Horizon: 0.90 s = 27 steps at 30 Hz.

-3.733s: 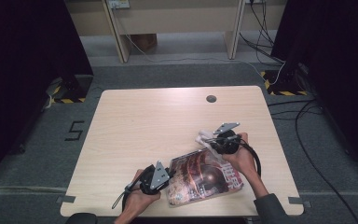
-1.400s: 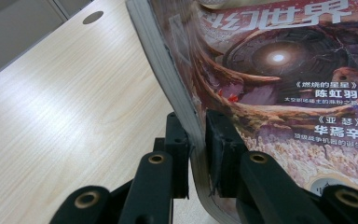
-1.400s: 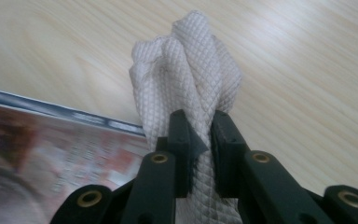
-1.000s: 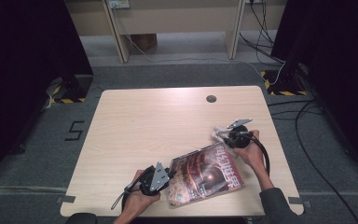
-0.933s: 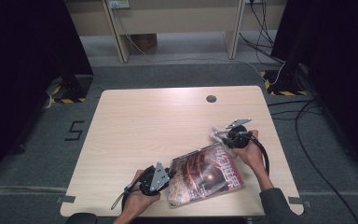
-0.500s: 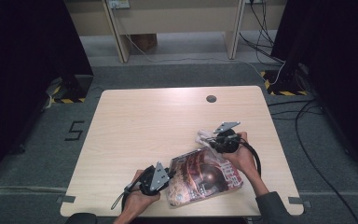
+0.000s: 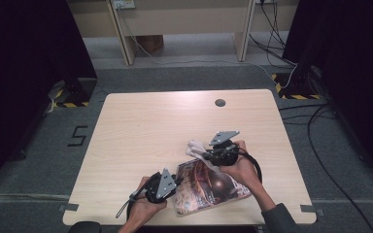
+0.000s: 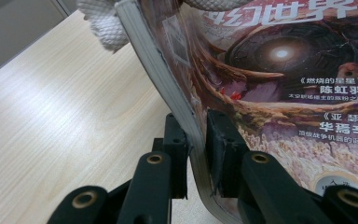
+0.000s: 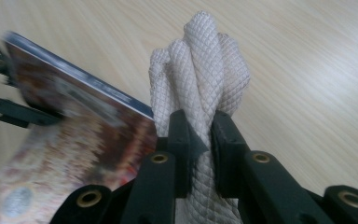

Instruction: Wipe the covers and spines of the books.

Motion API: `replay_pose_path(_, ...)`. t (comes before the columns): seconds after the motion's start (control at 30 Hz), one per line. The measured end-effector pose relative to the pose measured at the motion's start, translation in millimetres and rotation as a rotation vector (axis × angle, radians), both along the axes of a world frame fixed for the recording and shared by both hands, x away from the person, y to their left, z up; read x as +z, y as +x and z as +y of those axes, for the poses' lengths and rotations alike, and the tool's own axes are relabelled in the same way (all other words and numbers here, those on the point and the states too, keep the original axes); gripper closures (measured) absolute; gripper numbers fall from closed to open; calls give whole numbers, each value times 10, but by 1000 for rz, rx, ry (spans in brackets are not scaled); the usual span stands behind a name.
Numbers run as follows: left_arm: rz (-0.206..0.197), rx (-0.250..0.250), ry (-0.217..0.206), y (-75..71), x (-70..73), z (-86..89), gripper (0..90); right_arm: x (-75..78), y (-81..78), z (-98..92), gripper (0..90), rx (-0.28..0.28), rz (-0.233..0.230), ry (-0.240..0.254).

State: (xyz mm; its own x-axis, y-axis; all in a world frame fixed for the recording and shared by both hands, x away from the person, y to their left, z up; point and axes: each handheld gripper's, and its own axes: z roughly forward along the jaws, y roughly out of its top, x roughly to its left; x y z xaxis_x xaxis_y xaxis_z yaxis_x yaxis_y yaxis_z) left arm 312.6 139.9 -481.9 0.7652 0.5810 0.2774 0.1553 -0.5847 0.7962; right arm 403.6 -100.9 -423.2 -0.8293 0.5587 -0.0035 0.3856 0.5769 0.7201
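At the near edge of the table (image 7: 141, 121), in the high view, a magazine (image 7: 209, 187) is seen lying flat with its long axis running from near-left to far-right. The left gripper (image 7: 167, 187) is set at the magazine's near-left edge, and the right gripper (image 7: 205, 156) is held over its far corner, where a white cloth (image 7: 194, 147) is bunched. A small dark disc (image 7: 220, 102) is seen well apart, toward the far edge of the table.

In the left gripper view, the left gripper (image 8: 197, 140) is shown clamped on the spine edge of the magazine (image 8: 279, 70), whose cover rises to the right of the jaws while the wood surface is seen to the left. Part of the woven cloth (image 8: 105, 23) is visible at the far end of the spine.

In the right gripper view, the right gripper (image 9: 198, 135) is shown closed on the cloth (image 9: 200, 65), a waffle-textured bundle standing up between the pads. The magazine (image 9: 74, 121) is seen to the left and below, blurred, just beside the cloth.

The cloth is judged to be positioned for a wipe along the cover. From the right gripper the cover stretches away toward the left gripper, so any stroke would be made along the long axis, with the magazine held steady by the left.
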Motion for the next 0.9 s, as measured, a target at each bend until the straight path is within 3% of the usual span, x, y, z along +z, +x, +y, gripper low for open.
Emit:
replay_pose_path(0.47, 0, 5, 2, 8, -12, -14, 786, 222, -329, 446, 801, 148, -49, 50)
replay_pose_path(0.63, 0, 7, 1, 17, -14, -9, 785, 270, -388, 548, 801, 172, -61, 48)
replay_pose_path(0.8, 3, 6, -7, 20, -13, -6, 787, 261, -344, 512, 806, 146, -63, 44)
replay_pose_path(0.9, 5, 5, -10, 16, -7, -2, 787, 253, -290, 416, 807, 100, -57, 32)
